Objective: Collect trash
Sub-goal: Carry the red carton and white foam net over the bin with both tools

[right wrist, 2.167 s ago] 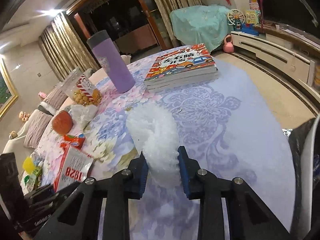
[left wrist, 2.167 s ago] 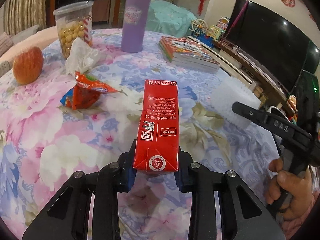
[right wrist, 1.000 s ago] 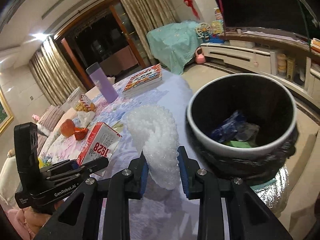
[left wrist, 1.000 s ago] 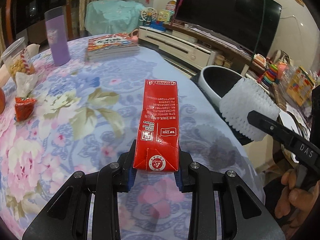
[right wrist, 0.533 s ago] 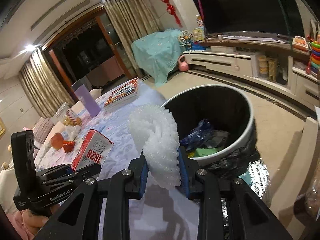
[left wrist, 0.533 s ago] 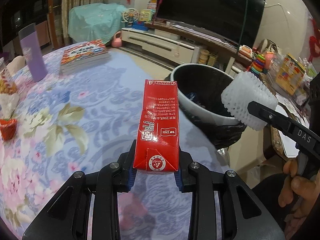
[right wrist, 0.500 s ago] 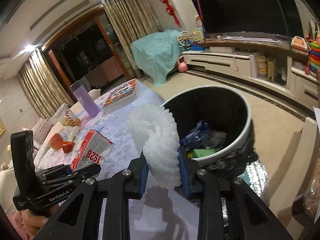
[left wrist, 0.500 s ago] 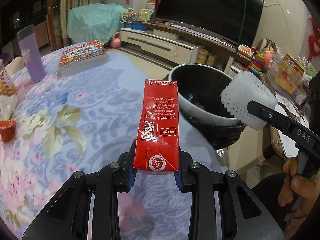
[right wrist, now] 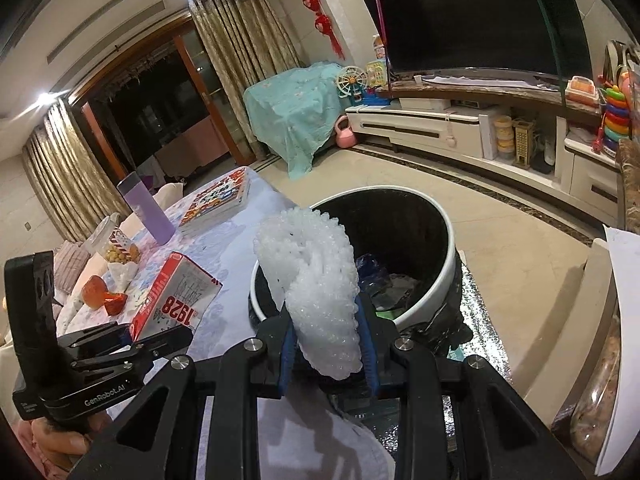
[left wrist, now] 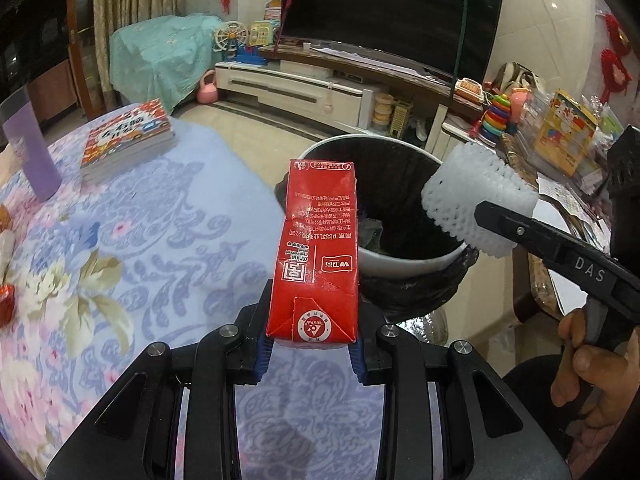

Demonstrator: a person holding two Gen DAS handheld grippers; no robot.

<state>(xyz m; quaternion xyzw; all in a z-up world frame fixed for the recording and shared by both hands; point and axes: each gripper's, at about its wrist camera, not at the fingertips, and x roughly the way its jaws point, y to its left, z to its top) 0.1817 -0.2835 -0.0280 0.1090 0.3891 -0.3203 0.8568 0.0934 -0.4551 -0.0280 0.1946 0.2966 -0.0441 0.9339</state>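
Our left tongs (left wrist: 311,354) are clenched on the base of a red milk carton (left wrist: 316,256), which sticks out ahead of them with its far end reaching over the near rim of the trash bin (left wrist: 408,260). Our right tongs (right wrist: 326,354) grasp a white foam fruit net (right wrist: 316,288), squeezed between the blue pads and fanning out above them, right at the near edge of the bin. In the left wrist view we see those right tongs (left wrist: 496,226) coming in from the right of the bin, with the net (left wrist: 476,204) hanging over its right rim and a hand (left wrist: 592,384) on the handle.

Inside the bin, which is lined with a black bag, we make out some crumpled blue and green scraps (right wrist: 380,280). It stands on the floor just beside the flowered worktop (left wrist: 120,240). On the worktop, away from the bin, lie a stack of books (left wrist: 128,140), then a purple tumbler (left wrist: 28,152), a snack jar (right wrist: 114,244), an apple (right wrist: 94,290) and a red wrapper (right wrist: 116,302). Beyond the bin stand a low white cabinet (right wrist: 440,128) and a large dark television (right wrist: 472,20).
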